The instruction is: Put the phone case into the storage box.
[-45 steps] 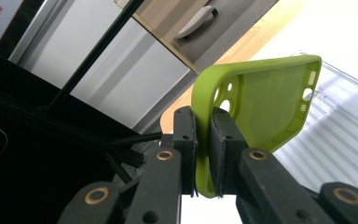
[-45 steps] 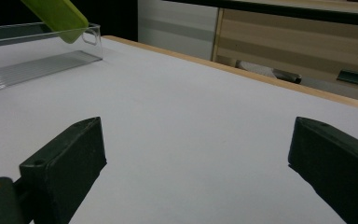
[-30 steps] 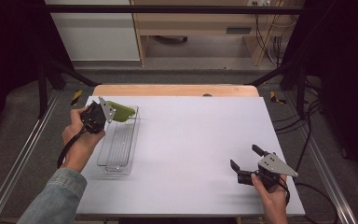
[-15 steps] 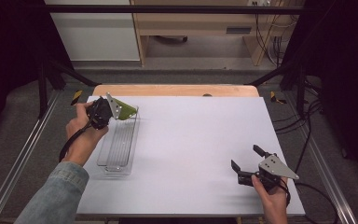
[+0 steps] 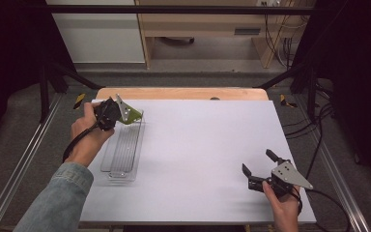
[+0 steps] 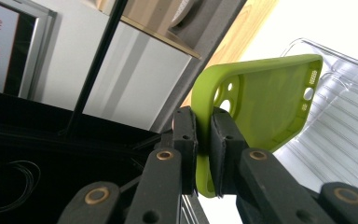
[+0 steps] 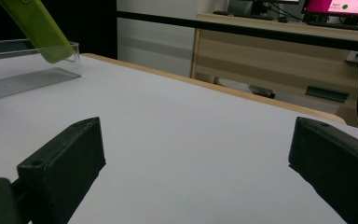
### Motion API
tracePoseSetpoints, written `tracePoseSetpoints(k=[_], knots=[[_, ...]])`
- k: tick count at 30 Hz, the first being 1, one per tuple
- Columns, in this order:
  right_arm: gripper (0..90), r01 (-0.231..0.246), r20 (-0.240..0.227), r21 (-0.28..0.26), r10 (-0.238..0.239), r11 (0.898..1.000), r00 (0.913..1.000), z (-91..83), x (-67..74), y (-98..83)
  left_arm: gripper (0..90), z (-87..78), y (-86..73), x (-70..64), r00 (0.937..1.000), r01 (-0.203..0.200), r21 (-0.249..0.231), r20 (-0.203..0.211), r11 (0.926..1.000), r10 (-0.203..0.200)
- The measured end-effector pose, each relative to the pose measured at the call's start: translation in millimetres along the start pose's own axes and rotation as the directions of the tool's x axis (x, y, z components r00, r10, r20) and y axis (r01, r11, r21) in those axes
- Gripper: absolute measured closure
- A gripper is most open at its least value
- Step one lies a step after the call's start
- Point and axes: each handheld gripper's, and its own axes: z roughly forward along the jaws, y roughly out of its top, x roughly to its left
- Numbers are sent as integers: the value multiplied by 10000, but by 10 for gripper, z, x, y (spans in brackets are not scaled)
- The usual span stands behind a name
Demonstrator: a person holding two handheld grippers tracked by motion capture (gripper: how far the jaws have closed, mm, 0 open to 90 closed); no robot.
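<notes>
The left tongs [image 6: 203,140] pinch the green phone case [image 6: 261,102] by one edge, above the far end of the clear tray [image 5: 123,150]. The thin-edge grip looks risky — the soft case could twist loose or catch the tray's wall. The right tongs [image 5: 261,166] rest wide open and empty on the bench [image 5: 203,145] — nothing between blocks the way.

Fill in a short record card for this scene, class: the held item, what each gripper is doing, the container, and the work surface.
held item: green phone case, pinched at one edge
left gripper: shut on the case, held above the far end of the tray
right gripper: jaws wide apart, nothing between them, low over the table's near right part
container: clear plastic tray, nothing visible inside
surface: white table
</notes>
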Motion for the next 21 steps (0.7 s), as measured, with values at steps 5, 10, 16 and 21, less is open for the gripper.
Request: tracePoseSetpoints(k=[5,10,16,21], knots=[[37,-49,-8,-57,49,10000,10000,-1,-2,-1,817,13,43,1,9996,-266,86,17,9996,266],[36,-108,-32,-85,108,9999,9999,-2,-7,-2,816,26,66,-20,9991,-414,89,94,9991,413],[35,-124,-92,-113,123,9999,9999,1,-5,-3,816,37,86,-30,9984,-555,138,142,9984,553],[35,-125,-113,-97,124,9999,9999,8,0,-3,816,37,104,-38,9973,-714,145,157,9973,712]])
